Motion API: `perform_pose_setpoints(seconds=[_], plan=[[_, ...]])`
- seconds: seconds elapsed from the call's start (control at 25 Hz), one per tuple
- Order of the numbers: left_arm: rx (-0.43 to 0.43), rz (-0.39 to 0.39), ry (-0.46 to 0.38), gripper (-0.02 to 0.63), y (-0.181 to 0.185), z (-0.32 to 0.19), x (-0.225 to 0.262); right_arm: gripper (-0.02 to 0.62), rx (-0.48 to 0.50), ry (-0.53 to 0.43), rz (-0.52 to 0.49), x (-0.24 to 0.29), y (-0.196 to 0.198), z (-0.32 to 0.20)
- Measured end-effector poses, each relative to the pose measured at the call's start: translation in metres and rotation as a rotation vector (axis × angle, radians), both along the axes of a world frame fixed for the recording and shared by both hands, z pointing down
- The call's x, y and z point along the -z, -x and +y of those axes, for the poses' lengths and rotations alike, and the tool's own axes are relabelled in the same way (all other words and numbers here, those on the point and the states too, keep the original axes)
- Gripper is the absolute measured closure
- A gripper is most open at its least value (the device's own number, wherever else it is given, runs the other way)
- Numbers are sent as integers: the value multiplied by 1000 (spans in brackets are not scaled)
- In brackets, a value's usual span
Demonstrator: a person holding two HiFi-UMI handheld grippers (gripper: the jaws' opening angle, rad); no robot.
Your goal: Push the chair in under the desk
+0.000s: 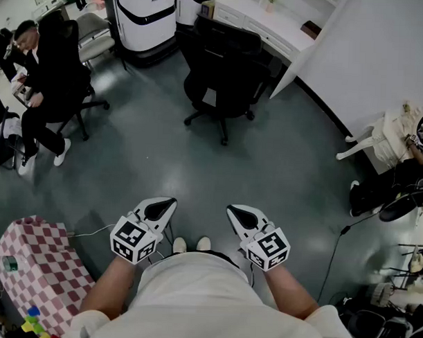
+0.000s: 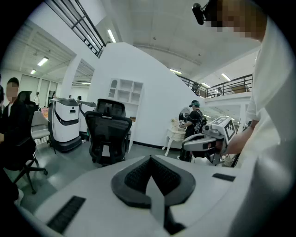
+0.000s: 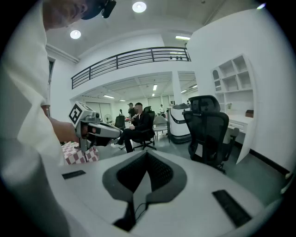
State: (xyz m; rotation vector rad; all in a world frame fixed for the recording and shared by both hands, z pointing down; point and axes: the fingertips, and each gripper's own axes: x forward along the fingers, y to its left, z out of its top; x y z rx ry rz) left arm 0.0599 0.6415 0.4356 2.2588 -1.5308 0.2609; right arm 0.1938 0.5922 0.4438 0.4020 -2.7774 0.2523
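Observation:
A black mesh office chair point(image 1: 221, 78) stands on the grey floor, a short way out from the white desk point(image 1: 261, 24) at the back. It also shows in the left gripper view as the chair point(image 2: 108, 134) and in the right gripper view as the chair point(image 3: 209, 132). My left gripper point(image 1: 163, 210) and right gripper point(image 1: 239, 216) are held close to my body, well short of the chair. Both are shut with nothing between their jaws. In each gripper view the other one shows: the right gripper point(image 2: 190, 144) and the left gripper point(image 3: 118, 132).
A seated person in black point(image 1: 41, 76) occupies another chair at the left. White robot units point(image 1: 144, 17) stand at the back. A white partition wall point(image 1: 382, 53) runs on the right. A checkered box point(image 1: 38, 263) sits near left; cables and gear point(image 1: 394, 296) lie at right.

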Motion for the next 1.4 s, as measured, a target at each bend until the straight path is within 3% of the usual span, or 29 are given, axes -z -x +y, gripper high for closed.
perform_pose_setpoints(seconds=[0.4, 0.6, 0.68, 0.84, 1.12, 1.4], plan=[[-6, -14, 14, 611, -36, -22, -3, 592, -39, -5, -23, -1, -42, -29], [13, -32, -22, 609, -52, -50, -1, 592, -57, -56, -40, -1, -66, -48], [22, -37, -33, 527, -60, -65, -1, 551, -79, -57, -33, -5, -81, -58], [18, -31, -42, 515, -70, -97, -1, 540, -145, -56, -25, -8, -102, -82], [8, -35, -54, 497, -64, -157, -7, 540, -223, -67, -17, -16, -110, -131], [24, -46, -62, 476, -31, -244, -15, 526, -247, -51, 29, -24, -92, -203]])
